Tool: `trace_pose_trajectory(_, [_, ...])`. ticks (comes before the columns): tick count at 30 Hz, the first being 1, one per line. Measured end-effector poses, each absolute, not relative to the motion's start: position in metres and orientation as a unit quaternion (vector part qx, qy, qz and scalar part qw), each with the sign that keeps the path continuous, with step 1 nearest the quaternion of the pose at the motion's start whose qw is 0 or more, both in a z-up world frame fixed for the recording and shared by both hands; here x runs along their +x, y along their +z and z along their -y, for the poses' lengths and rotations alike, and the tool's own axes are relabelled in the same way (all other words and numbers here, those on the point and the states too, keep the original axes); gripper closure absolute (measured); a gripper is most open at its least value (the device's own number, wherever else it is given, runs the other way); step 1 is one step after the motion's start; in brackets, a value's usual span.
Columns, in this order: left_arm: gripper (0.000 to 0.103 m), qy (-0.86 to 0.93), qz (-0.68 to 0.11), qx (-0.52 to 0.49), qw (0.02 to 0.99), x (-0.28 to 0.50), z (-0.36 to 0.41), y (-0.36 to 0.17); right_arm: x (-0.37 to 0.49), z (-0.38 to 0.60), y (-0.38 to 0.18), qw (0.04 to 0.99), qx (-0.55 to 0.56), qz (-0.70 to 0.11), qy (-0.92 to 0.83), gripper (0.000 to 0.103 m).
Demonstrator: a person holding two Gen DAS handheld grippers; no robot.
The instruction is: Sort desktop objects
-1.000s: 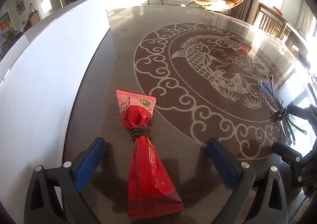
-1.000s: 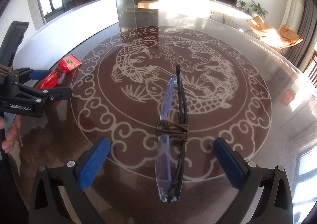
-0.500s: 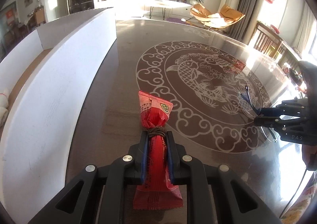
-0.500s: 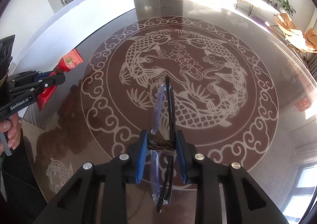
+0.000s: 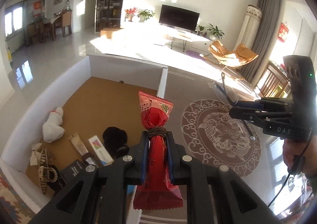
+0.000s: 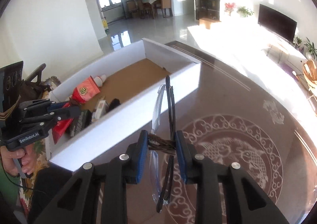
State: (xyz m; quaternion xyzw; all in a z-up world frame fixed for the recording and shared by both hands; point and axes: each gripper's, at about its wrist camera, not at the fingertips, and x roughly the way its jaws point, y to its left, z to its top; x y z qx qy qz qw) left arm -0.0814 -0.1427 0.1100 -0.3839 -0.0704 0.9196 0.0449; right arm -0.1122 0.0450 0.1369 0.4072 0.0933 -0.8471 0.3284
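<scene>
A: Red foil snack packet (image 5: pixel 156 144), cinched at the waist with brown cord, sits clamped between the blue pads of the left gripper (image 5: pixel 157 156). Jaws closed tight on it just below the cord. The packet is off the table, held over the near wall of the white-walled box with a brown cardboard floor (image 5: pixel 126 67).

B: Box contents, left wrist view?

A: White plush toy (image 5: pixel 53 125) near the left wall; beige tube (image 5: pixel 78 143), small white carton (image 5: pixel 99 151) and a black fuzzy object (image 5: pixel 115 139) toward the near end. Gold woven items (image 5: pixel 42 166) in the near left corner; type unclear.

B: Right side?

A: Right gripper (image 6: pixel 161 154) is closed on a pair of thin black-framed glasses with clear lenses (image 6: pixel 164 117), folded and bound with brown cord. Pads press at the cord wrap. The glasses are in the air, above the dark glass table with a pale fish-and-cloud medallion (image 6: pixel 233 150), just beside the box's long white wall.

B: Cross-check between views?

A: Right wrist view shows the left gripper with the red packet over the box's near end. Left wrist view shows the right gripper carrying the glasses above the medallion, a hand (image 5: pixel 299 156) on its handle.
</scene>
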Motion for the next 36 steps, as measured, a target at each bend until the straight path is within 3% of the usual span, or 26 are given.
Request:
trace_pose_trajectory(6, [0.087,0.883,0.131,-0.447,-0.054,-0.098,0.237,0.07,-0.148,0.103,0.13,0.403,0.415,-0.096,-0.81,0.074])
trace_pose_trajectory(14, [0.086,0.848,0.141,-0.507,-0.069,-0.095,0.243,0.017,-0.185,0.216,0.058,0.406,0.479,-0.143,-0.765,0.074])
trace_pose_trajectory(16, [0.084,0.845,0.137,-0.511,-0.073,-0.093,0.242,0.013,-0.191,0.226,0.043,0.404,0.498,-0.142,-0.754,0.071])
trace_pose_trajectory(17, [0.083,0.843,0.138,-0.514,-0.075,-0.092,0.242,0.012,-0.194,0.228,0.039,0.404,0.504,-0.138,-0.751,0.061])
trace_pose_trajectory(18, [0.081,0.841,0.144,-0.517,-0.074,-0.09,0.243,0.01,-0.197,0.228,0.036,0.405,0.506,-0.133,-0.75,0.046])
trace_pose_trajectory(20, [0.072,0.839,0.158,-0.516,-0.073,-0.084,0.245,0.009,-0.199,0.228,0.036,0.401,0.497,-0.127,-0.759,0.031])
trace_pose_trajectory(23, [0.049,0.847,0.163,-0.498,-0.089,-0.074,0.246,0.018,-0.198,0.216,0.047,0.396,0.493,-0.113,-0.766,0.03])
trace_pose_trajectory(25, [0.021,0.857,0.166,-0.476,-0.108,-0.067,0.246,0.026,-0.193,0.205,0.06,0.389,0.485,-0.122,-0.774,0.024])
trace_pose_trajectory(26, [0.017,0.862,0.168,-0.464,-0.121,-0.064,0.244,0.031,-0.189,0.199,0.067,0.385,0.481,-0.134,-0.776,0.018])
trace_pose_trajectory(27, [0.013,0.866,0.168,-0.45,-0.136,-0.061,0.243,0.036,-0.185,0.193,0.074,0.381,0.48,-0.149,-0.776,0.013])
trace_pose_trajectory(31, [0.012,0.872,0.148,-0.428,-0.185,-0.057,0.234,0.051,-0.168,0.167,0.099,0.364,0.476,-0.204,-0.774,0.012])
trace_pose_trajectory(36, [0.012,0.879,0.127,-0.414,-0.201,-0.058,0.225,0.066,-0.158,0.135,0.12,0.346,0.465,-0.217,-0.785,0.004])
